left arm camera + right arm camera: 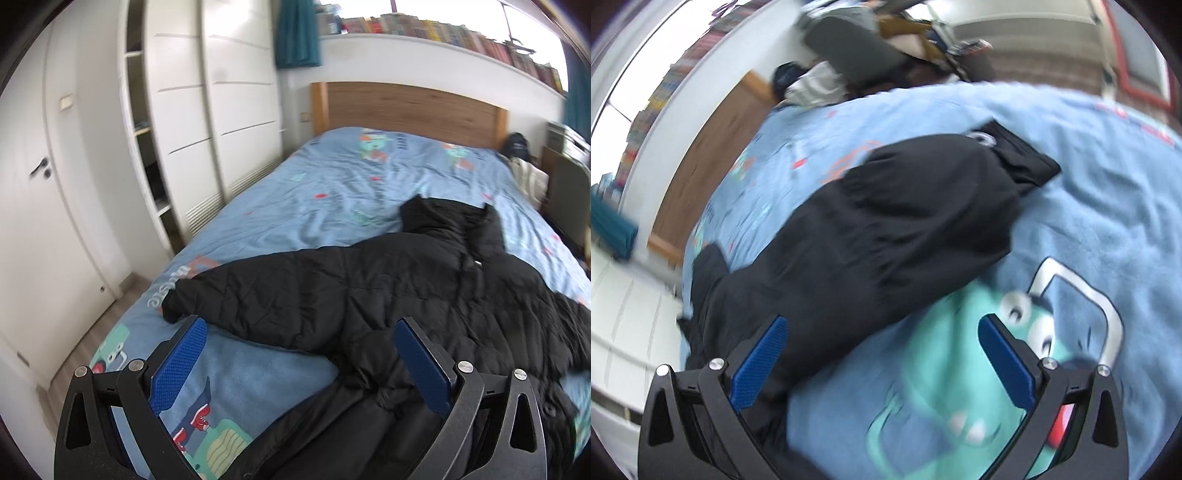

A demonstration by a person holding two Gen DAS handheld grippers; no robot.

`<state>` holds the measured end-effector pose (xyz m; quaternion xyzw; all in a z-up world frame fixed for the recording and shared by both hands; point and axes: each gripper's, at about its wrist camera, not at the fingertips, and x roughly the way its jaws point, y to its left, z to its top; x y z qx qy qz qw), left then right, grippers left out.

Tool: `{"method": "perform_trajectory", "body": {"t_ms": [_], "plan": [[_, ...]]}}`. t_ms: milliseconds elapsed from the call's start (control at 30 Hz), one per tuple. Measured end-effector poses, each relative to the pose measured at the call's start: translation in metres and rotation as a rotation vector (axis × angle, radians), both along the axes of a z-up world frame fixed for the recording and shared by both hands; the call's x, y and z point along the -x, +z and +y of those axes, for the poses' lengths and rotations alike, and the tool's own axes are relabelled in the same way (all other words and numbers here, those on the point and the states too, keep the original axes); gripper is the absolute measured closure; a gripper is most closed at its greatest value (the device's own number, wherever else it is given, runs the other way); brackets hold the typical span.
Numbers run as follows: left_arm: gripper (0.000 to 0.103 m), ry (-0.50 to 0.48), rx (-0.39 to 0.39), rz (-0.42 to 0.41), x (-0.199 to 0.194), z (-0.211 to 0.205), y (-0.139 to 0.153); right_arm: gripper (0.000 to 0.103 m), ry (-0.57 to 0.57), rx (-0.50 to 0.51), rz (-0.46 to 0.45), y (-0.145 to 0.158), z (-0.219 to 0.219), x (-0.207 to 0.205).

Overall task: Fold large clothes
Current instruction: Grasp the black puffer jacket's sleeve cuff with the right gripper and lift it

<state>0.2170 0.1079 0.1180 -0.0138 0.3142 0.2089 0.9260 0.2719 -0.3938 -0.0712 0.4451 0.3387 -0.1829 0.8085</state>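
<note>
A large black quilted jacket (369, 288) lies spread on the blue cartoon-print bedspread (332, 192), one sleeve reaching left, the collar toward the headboard. My left gripper (299, 332) is open above the jacket's lower left edge, holding nothing. In the right wrist view the jacket's other sleeve (886, 229) lies across the bedspread (1089, 184), its cuff at the upper right. My right gripper (882, 328) is open and empty just over the sleeve's lower edge; this view is blurred.
A white wardrobe (207, 110) and door (44, 184) stand left of the bed. The wooden headboard (406, 107) is at the back, with a shelf of books (461, 37) above. Clothes and a chair (871, 48) are piled beside the bed.
</note>
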Motion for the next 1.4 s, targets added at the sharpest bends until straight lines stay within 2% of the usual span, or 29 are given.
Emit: {"method": "perform_trajectory", "body": {"t_ms": [200, 233, 300, 367, 500, 567, 667, 867, 1033, 1267, 1400], "plan": [[0.003, 0.084, 0.085, 0.061, -0.013, 0.018, -0.029, 0.001, -0.135, -0.13, -0.106, -0.032, -0.046, -0.002], [0.003, 0.087, 0.086, 0.071, -0.012, 0.019, -0.033, 0.003, -0.158, -0.146, -0.126, -0.035, -0.052, -0.002], [0.003, 0.089, 0.094, 0.088, -0.012, 0.023, -0.042, 0.018, -0.192, -0.163, -0.143, -0.039, -0.059, -0.002], [0.003, 0.088, 0.096, 0.101, -0.011, 0.025, -0.046, 0.045, -0.22, -0.194, -0.152, -0.045, -0.067, -0.003], [0.003, 0.101, 0.129, 0.114, -0.01, 0.031, -0.055, 0.063, -0.227, -0.231, -0.182, -0.047, -0.072, -0.007], [0.003, 0.106, 0.133, 0.116, -0.009, 0.033, -0.055, 0.078, -0.21, -0.225, -0.202, -0.042, -0.075, -0.011], [0.003, 0.109, 0.141, 0.114, -0.007, 0.036, -0.053, 0.088, -0.178, -0.192, -0.218, -0.025, -0.072, -0.019], [0.003, 0.098, 0.165, 0.101, 0.005, 0.042, -0.047, 0.09, -0.079, -0.102, -0.253, 0.027, -0.052, -0.029], [0.003, 0.096, 0.197, 0.082, 0.02, 0.05, -0.043, 0.09, 0.049, -0.019, -0.309, 0.085, -0.012, -0.046], [0.003, 0.087, 0.23, 0.04, 0.04, 0.058, -0.033, 0.09, 0.281, 0.053, -0.375, 0.148, 0.079, -0.076], [0.003, 0.081, 0.251, 0.029, 0.05, 0.062, -0.032, 0.09, 0.409, 0.074, -0.379, 0.165, 0.138, -0.09]]}}
